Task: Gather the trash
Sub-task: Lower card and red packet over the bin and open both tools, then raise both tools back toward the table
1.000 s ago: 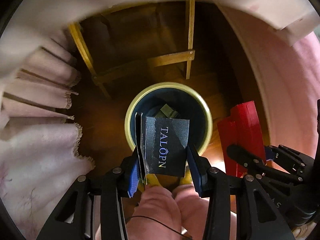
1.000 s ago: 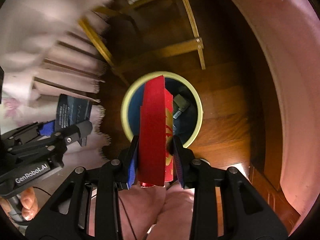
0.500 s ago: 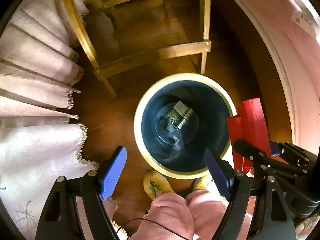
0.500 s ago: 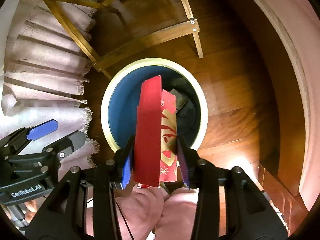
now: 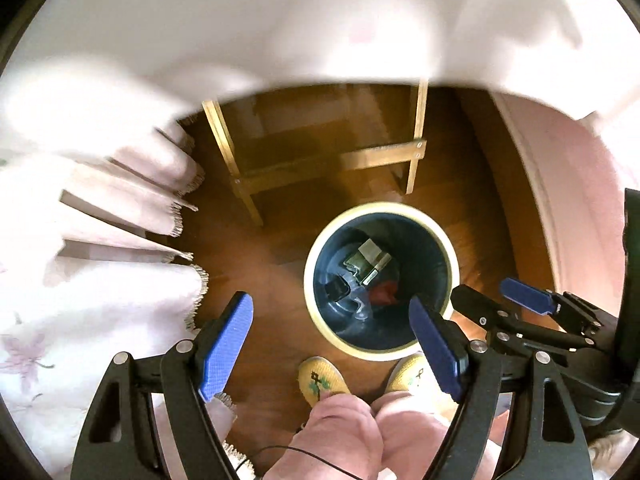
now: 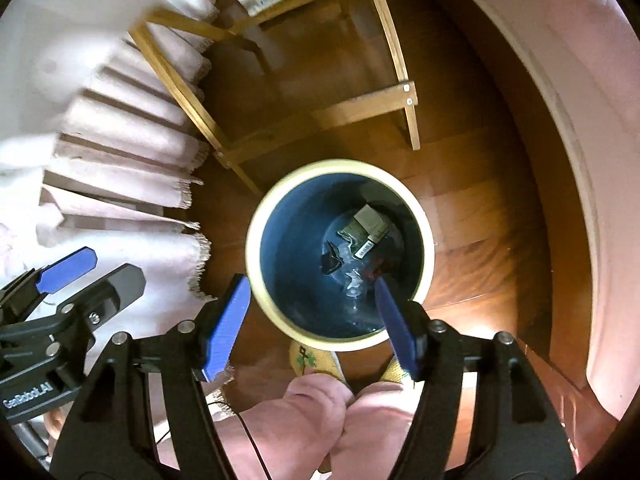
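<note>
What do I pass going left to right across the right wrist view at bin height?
Fringed pale pink tablecloth → round dark blue bin with cream rim → bare brown wooden floor → pale pink wall.

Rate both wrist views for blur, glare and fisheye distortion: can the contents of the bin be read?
Left wrist view: tablecloth smeared by motion blur, bin fairly sharp, red scrap readable. Right wrist view: cloth edge blurred, bright glare patch on the floor, bin contents dim, a crumpled wrapper visible. Both bend the chair frame near the rim.
</note>
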`<state>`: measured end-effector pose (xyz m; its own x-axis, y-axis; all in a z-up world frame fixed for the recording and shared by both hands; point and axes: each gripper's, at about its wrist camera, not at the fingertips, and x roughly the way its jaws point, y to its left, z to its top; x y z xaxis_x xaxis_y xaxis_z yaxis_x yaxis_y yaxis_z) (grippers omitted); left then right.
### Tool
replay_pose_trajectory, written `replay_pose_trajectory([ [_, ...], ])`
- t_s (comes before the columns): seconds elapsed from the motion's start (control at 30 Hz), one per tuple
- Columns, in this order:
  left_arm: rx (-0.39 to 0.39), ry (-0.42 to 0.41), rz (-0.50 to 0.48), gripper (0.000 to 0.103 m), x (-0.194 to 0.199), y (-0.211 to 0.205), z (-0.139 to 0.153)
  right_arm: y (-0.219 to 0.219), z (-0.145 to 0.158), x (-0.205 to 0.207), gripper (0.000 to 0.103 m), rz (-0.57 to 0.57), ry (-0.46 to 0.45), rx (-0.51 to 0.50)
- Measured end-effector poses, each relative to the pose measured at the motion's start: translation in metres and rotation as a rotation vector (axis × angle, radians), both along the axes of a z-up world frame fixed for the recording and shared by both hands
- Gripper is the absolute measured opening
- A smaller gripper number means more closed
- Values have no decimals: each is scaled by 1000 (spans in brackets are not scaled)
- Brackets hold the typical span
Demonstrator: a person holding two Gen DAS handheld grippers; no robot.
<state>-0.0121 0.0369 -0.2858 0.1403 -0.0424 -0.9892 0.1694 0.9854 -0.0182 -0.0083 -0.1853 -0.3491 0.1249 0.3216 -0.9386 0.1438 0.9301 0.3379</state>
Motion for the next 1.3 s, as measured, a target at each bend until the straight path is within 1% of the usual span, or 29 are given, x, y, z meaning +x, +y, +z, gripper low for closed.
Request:
replay_pose_trajectory([
  [0.1, -10, -17, -7, 81, 0, 3, 43, 1, 34, 0, 63, -13, -19, 1],
  [0.13, -15, -23, -9, 81, 0, 4, 57, 2, 48, -1, 63, -19, -26, 7],
  [0.23, -38, -54, -30, 81, -1, 9, 113, 3, 94, -6, 63, -30, -50, 13],
  [0.27, -43, -65, -36, 81, -2, 10, 125, 3, 113, -9, 63, -33, -60, 17],
  [0.3, -51, -84, -52, 81, -2, 12, 148, 3, 127, -11, 63, -35, -69, 19],
  [0.33, -54, -95, -61, 81, -3, 12, 160, 3, 148, -13, 63, -39, -84, 20],
  [0.37, -52, -115, -81, 81, -3, 13, 179, 2, 162, -15, 63, -42, -95, 19],
  [0.47, -49, -159, -135, 81, 0, 15, 221, -1, 210, -21, 63, -51, -144, 11],
  [0.5, -53, -184, -158, 81, 2, 16, 239, -2, 228, -23, 63, -55, -164, 6],
  [0.57, -59, -220, -181, 81, 5, 17, 263, -6, 255, -25, 63, -61, -197, -6],
  [0.6, -68, -252, -195, 81, 8, 20, 281, -7, 267, -26, 63, -64, -212, -14],
  [0.63, -74, -268, -201, 81, 10, 22, 290, -9, 276, -27, 63, -67, -226, -21],
  [0.7, -92, -317, -216, 82, 18, 25, 316, -11, 297, -27, 64, -73, -259, -37],
  [0.8, -106, -372, -225, 82, 27, 27, 342, -17, 329, -22, 64, -78, -339, -89],
  [0.83, -109, -384, -226, 82, 29, 25, 346, -20, 340, -19, 64, -86, -367, -108],
  [0.93, -128, -412, -225, 82, 41, 24, 364, -31, 370, -10, 64, -111, -437, -150],
  [1.0, -142, -424, -226, 82, 53, 21, 373, -35, 383, -2, 64, -119, -462, -159],
  [1.2, -147, -450, -212, 82, 80, 9, 384, -50, 411, 36, 66, -121, -510, -180],
  [1.3, -129, -466, -183, 82, 100, -1, 386, -57, 412, 59, 68, -105, -528, -178],
])
